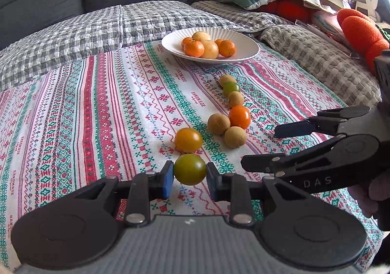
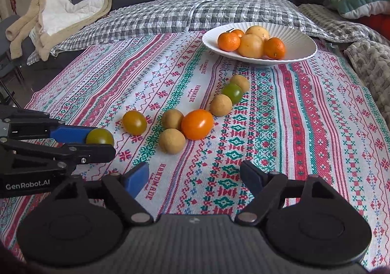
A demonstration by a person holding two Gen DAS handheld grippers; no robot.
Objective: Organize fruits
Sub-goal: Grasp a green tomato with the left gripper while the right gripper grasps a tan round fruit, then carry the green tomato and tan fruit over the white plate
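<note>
Left gripper [image 1: 190, 172]: the two blue pads are pressed on the sides of a greenish tomato [image 1: 190, 169], so it holds this fruit; whether the fruit is lifted or touching the tablecloth [image 1: 97, 108] I cannot tell
Right gripper [image 2: 195, 176]: jaws wide apart, nothing between them, above the cloth and just beside the left gripper
Held fruit: light, round, smooth skin, probably soft inside; I think a gentle squeeze across the widest middle is best, since hard pressure can split it and a grip off the middle lets it slip out
Near fruits: a yellow tomato [image 1: 188, 140] just behind, then brown round fruits and an orange tomato [image 1: 239, 117] in a loose row
Further: a white plate [image 1: 248, 41] with mandarins [image 1: 193, 49], well apart from the grippers, at the far edge of the cloth
</note>
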